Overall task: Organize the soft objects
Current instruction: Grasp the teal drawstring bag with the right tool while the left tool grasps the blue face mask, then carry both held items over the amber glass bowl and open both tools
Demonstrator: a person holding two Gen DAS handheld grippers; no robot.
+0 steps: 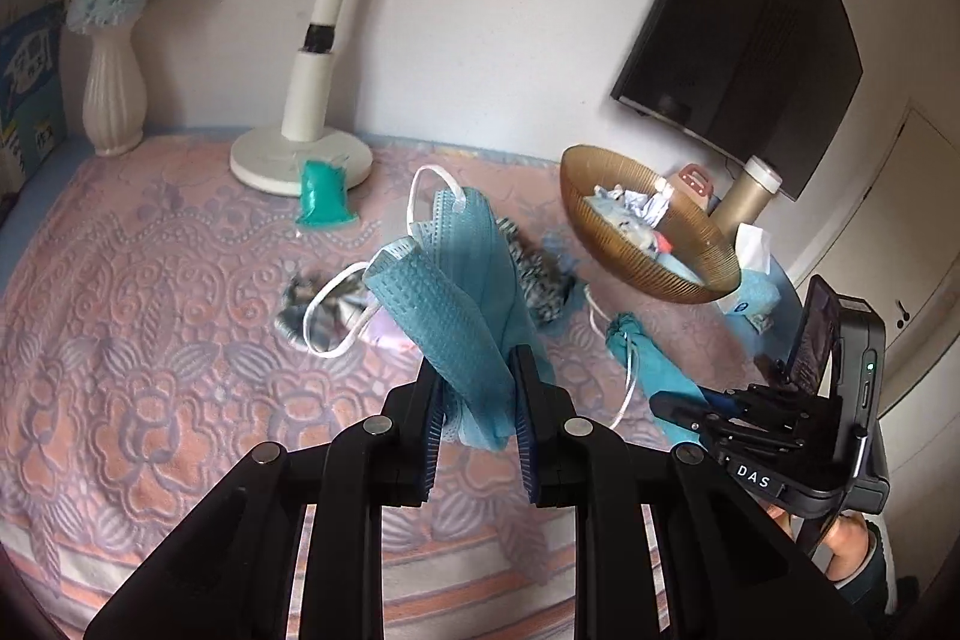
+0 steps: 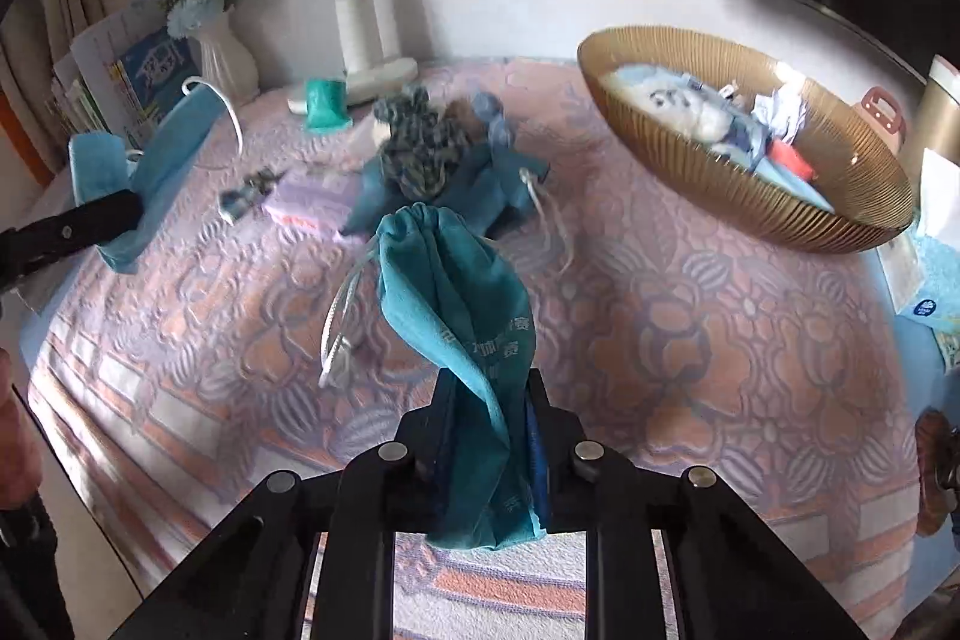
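The left gripper (image 1: pixel 477 400) pinches one blue face mask (image 1: pixel 450 292), its lower end hidden between the pads. The right gripper (image 2: pixel 489 412) pinches one teal drawstring pouch (image 2: pixel 450 292). Beyond, blurred cloths (image 2: pixel 420 154) lie heaped mid-table; one amber bowl (image 2: pixel 720 184) stands far right.

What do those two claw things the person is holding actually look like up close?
Both are matte black plastic. The left claw and right claw each have two flat fingers lined with ribbed dark blue pads, joined by angular black link arms with round silver pins. From the left camera, the right tool's body carries a small white "DAS" label, a green light and a little flip-up screen.
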